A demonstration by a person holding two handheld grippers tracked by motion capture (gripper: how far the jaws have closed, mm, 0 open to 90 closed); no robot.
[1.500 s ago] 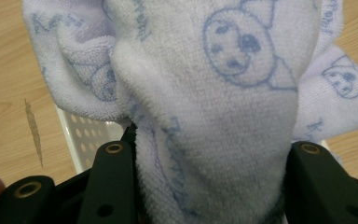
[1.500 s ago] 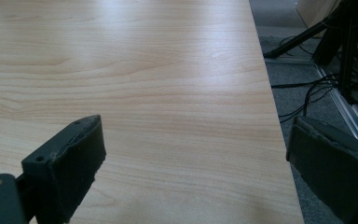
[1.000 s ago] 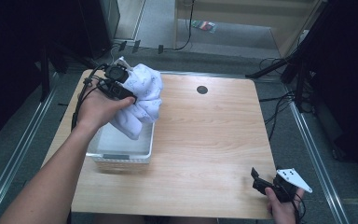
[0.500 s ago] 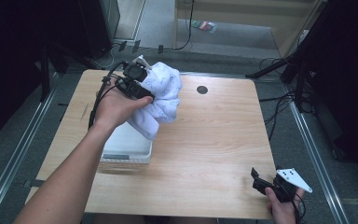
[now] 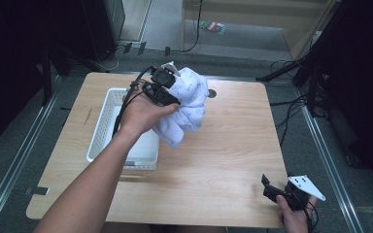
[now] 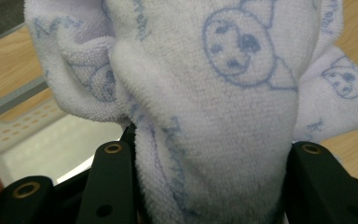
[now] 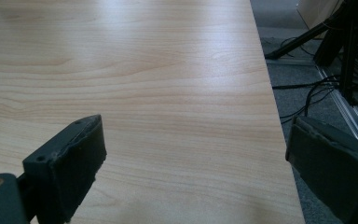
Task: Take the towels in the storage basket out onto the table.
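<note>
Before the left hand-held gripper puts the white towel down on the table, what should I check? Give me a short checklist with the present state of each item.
1. The left hand-held gripper grips the towel: ok, the cloth is bunched between both jaws.
2. The towel is out of the white basket: ok, it hangs to the right of the basket, over the table.
3. The wood below and to the right of the towel is free: ok, bare wood there.
4. The right hand-held gripper is out of the way: ok, at the near right corner, jaws open, holding nothing.
5. The towel's hanging end is clear of the basket rim: cannot tell, the hand covers that spot.
</note>
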